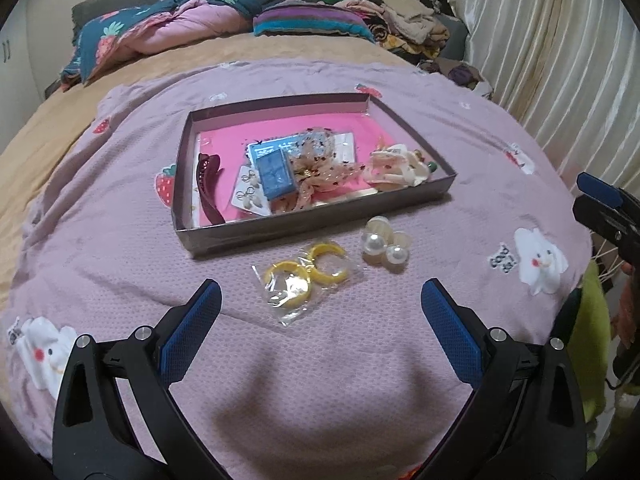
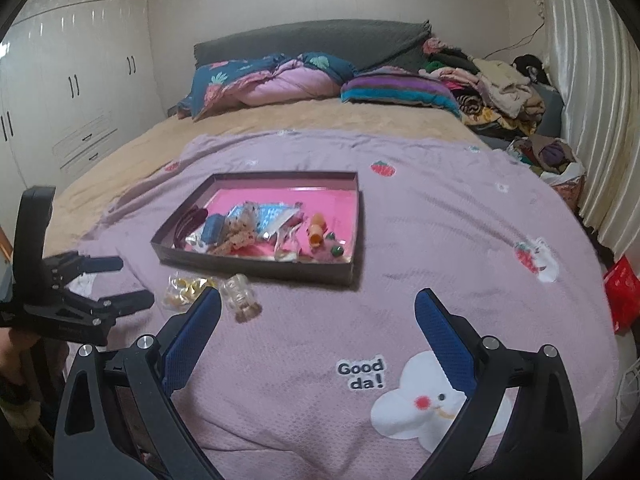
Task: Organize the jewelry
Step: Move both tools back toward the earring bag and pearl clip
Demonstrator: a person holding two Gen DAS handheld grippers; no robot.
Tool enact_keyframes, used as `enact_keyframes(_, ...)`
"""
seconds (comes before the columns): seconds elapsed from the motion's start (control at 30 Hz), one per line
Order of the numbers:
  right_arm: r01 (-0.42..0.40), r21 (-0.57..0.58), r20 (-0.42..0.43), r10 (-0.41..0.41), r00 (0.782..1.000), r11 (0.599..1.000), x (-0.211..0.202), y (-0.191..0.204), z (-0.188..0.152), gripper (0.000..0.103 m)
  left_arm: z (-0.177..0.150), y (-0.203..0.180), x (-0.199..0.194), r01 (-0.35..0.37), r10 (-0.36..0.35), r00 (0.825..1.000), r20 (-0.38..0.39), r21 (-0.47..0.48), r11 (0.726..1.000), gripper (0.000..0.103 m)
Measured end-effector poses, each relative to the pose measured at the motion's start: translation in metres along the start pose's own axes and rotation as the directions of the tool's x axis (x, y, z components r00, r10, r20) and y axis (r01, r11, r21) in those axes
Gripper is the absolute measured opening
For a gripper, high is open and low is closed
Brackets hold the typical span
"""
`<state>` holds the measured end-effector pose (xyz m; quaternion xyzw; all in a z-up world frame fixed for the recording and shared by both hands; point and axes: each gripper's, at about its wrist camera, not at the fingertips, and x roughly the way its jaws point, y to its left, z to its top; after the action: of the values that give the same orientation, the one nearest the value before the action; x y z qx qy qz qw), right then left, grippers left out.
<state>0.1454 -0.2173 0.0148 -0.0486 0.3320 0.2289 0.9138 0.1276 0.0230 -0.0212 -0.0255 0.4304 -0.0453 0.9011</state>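
Observation:
A dark shallow box point(image 1: 256, 236) with a pink floor lies on the lilac blanket and holds a blue case point(image 1: 276, 174), a maroon hair claw point(image 1: 208, 184), a lace bow point(image 1: 320, 172) and a cream clip point(image 1: 394, 168). In front of it lie a clear bag of yellow hoop earrings point(image 1: 304, 276) and pearl earrings point(image 1: 384, 246). My left gripper point(image 1: 320, 320) is open and empty, just short of the yellow hoops. My right gripper point(image 2: 318, 328) is open and empty, nearer than the box point(image 2: 256, 270). The hoops point(image 2: 186, 290) and pearl earrings point(image 2: 240, 296) lie to its left.
The lilac blanket point(image 1: 440, 128) covers a bed with a tan sheet point(image 1: 280, 48), pillows point(image 2: 280, 80) and piled clothes point(image 2: 496, 80) at the head. A curtain point(image 2: 592, 100) hangs on the right, wardrobes point(image 2: 72, 88) stand on the left. The left gripper also shows in the right wrist view point(image 2: 120, 284).

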Motion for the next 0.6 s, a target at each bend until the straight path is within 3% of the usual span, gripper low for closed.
enact_keyframes(0.47, -0.087, -0.081, -0.155, 0.074, 0.985, 0.993, 0.076, 0.019, -0.016, 0.096, -0.003, 0.018, 0.058, -0.021, 0.022, 0.992, -0.121, 0.007, 1.0, 0.093)
enact_keyframes(0.6, -0.127, -0.1, -0.184, 0.107, 0.977, 0.987, 0.096, 0.027, -0.013, 0.095, -0.002, 0.021, 0.07, 0.008, -0.008, 0.99, -0.142, 0.005, 1.0, 0.093)
